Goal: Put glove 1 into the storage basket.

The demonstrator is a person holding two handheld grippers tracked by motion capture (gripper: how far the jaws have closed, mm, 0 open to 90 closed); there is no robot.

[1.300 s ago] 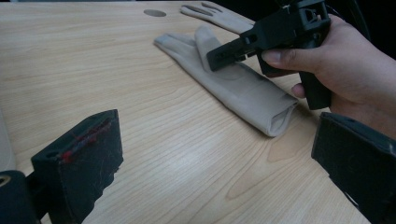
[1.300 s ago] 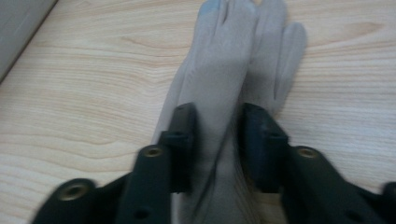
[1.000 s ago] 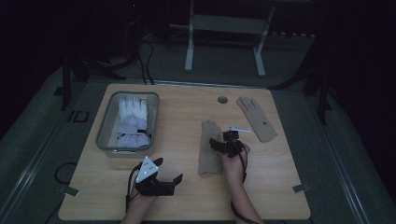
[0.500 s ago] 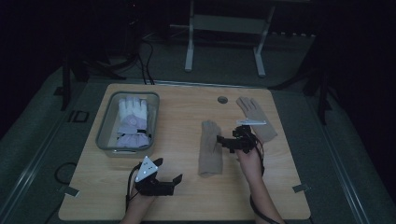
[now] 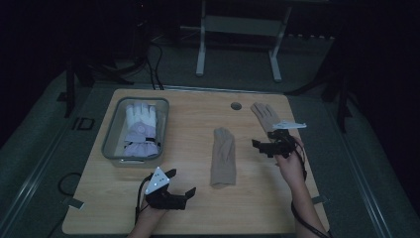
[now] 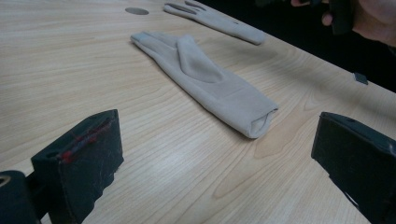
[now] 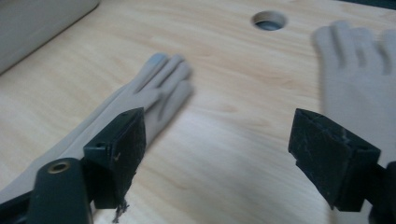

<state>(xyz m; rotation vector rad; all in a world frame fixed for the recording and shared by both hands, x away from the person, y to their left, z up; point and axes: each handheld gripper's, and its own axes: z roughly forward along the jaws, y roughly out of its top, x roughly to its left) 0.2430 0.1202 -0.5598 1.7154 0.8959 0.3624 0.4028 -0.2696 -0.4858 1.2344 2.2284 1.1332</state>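
Wooden table [image 5: 198, 208], folded beige glove [image 5: 224, 157] lengthwise, fingertips away; both claws [image 5: 266, 147] apart, empty.

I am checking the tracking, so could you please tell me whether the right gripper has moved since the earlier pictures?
Yes. In the high view the right gripper has gone rightward, off the folded beige glove at mid-table toward the flat beige glove by the round hole; its jaws have just been opening, nothing between them.

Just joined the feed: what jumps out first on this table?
Two beige gloves: one glove lies flat mid-table, the other glove at the far right beside the open, empty right gripper. A clear bin at the left holds pale winter gloves; the left gripper waits open near the front edge.
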